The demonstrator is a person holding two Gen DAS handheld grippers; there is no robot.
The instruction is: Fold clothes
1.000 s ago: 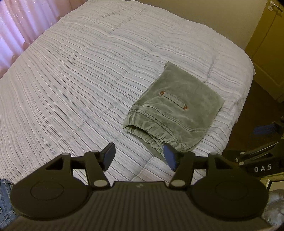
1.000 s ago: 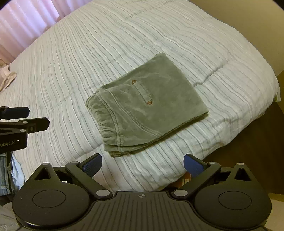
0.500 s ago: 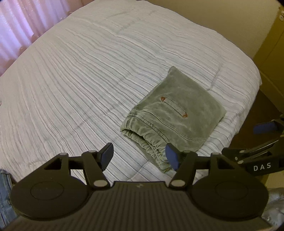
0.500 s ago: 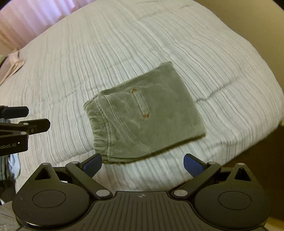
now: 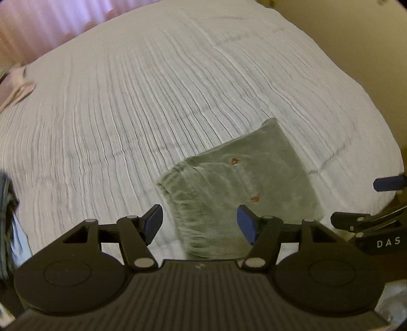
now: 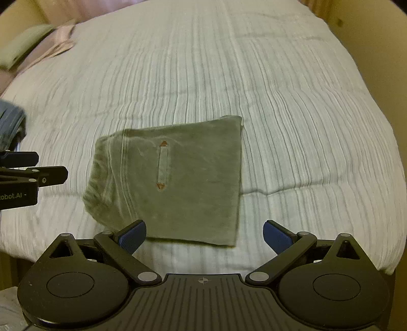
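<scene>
Our left tool [image 5: 199,224] hangs above the near edge of the bed with its blue pads [image 5: 245,224] spread and nothing between them; the gap is moderate, and the gathered waistband end of the folded trousers [image 5: 236,193] lies below it, not touched. Our right tool [image 6: 204,235] has its pads set wider apart, also empty, poised over the near edge of the same garment; each tool shows at the margin of the other's view, so they sit side by side.

The folded trousers [image 6: 183,178] are a grey-green, roughly square bundle lying flat on the bed, near its front edge; a welt pocket with rust-coloured stitched ends faces up, and the elastic waistband is on the left side in the right wrist view.

Under them spreads the striped pale quilt [image 6: 279,101] covering the bed; a pinkish cloth [image 5: 15,89] lies at its far left edge; pink curtains [image 5: 51,23] hang behind.
</scene>
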